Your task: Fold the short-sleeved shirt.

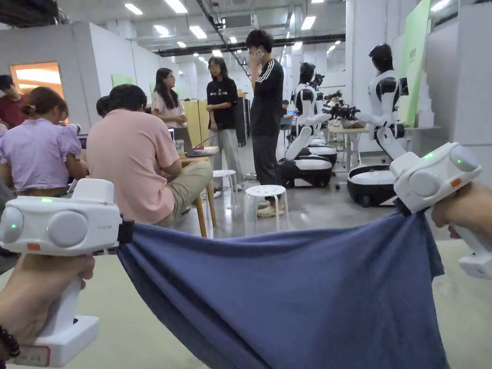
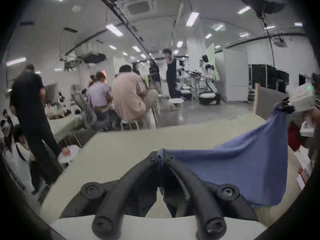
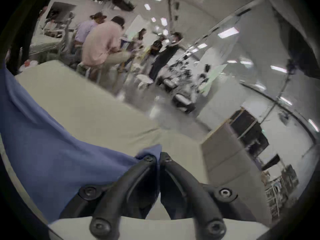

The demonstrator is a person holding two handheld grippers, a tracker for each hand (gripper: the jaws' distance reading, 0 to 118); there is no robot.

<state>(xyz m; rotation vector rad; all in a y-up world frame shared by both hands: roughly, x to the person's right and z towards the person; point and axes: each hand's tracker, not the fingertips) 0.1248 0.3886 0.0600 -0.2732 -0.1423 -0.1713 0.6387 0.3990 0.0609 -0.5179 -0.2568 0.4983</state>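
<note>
Currently both tongs are pinching the blue shirt (image 1: 288,298), left gripper (image 2: 160,159) and right gripper (image 3: 158,155) each clamped on an edge, cloth sagging between them over the table (image 2: 121,145), probably light, limp, best gripped at corners.

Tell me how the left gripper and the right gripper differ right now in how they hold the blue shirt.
In the head view the left gripper sits lower and level, while the right gripper is higher and tilted. The left one pinches the shirt at a neat folded edge; the right one grips bunched cloth. Both are shut on the shirt, stretching it above the table.
</note>
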